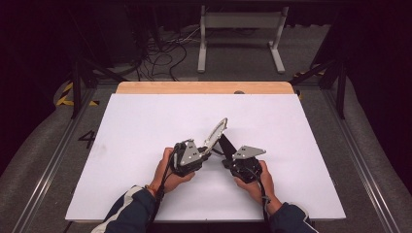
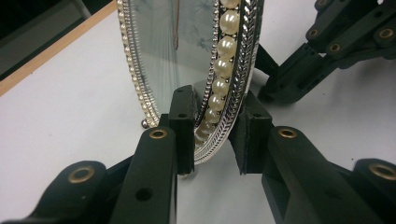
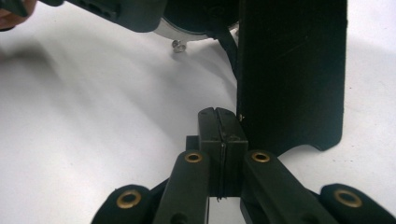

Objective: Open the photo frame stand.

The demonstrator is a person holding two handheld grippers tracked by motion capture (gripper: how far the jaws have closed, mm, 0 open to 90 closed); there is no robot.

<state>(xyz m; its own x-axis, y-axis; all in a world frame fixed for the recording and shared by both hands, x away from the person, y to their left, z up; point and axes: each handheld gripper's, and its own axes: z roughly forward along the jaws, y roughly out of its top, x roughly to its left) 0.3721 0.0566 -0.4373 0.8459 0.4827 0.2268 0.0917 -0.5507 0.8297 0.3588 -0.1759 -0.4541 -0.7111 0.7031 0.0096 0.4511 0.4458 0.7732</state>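
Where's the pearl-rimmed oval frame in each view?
High view: the pearl-rimmed frame stands tilted at table centre, above the two grippers.
Left gripper view: frame rim runs top centre down between the left gripper jaws.
Right gripper view: silver bottom edge at top centre.
Shared landmark: black back stand beside the shut right gripper.

Left tool jaws slightly apart; right tool jaws pressed together.
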